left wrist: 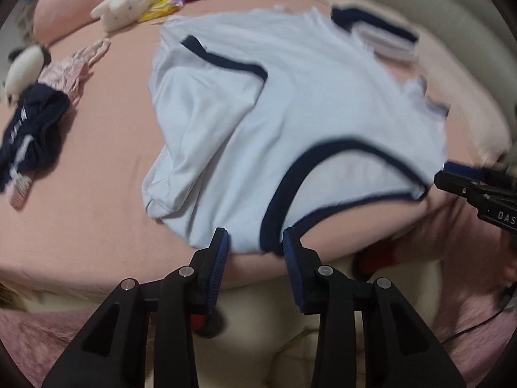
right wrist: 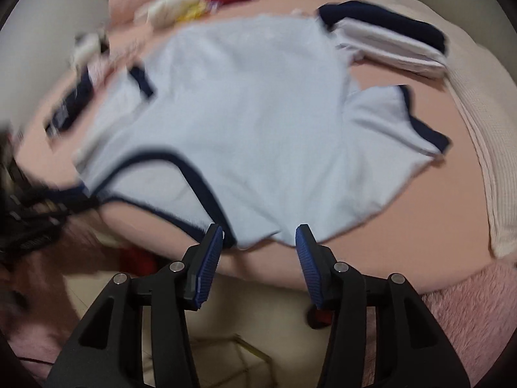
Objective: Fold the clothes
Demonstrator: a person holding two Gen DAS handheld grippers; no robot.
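Pink bed carrying a pale blue navy-trimmed shirt, lying flat, one sleeve folded in. Left claw and right claw both gaping wide at the shirt's near shoulders, gripping nothing.

White letters "DAS" show on the black body of the right tool, cut off at the left wrist view's edge; nothing else is readable.

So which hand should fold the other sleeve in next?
Probably the right gripper: it is open at the light blue shirt's shoulder, nearest the spread sleeve. The left sleeve is already folded in.
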